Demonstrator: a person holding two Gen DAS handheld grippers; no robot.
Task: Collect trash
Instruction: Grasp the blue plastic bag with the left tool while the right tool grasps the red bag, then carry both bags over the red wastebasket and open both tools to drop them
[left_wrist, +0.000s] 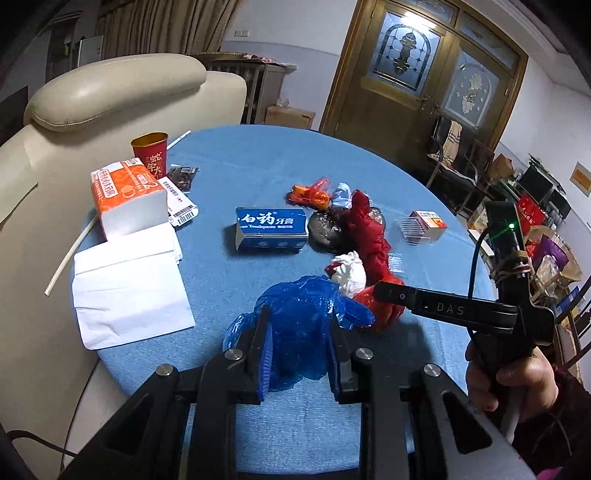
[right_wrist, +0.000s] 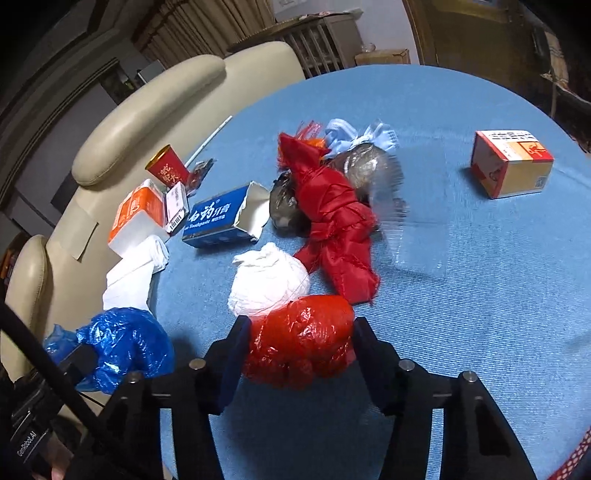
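While our left gripper (left_wrist: 299, 347) clamps the blue bag (left_wrist: 299, 314) near the table's (left_wrist: 369, 424) front edge, our right gripper (right_wrist: 299, 343) squeezes the red bag (right_wrist: 299, 339) beside it; bare cloth lies rightward.

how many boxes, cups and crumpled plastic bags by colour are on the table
blue bag: 1
red bag: 1
white bag: 1
toothpaste box: 1
small red-and-white box: 1
red cup: 1
total: 6
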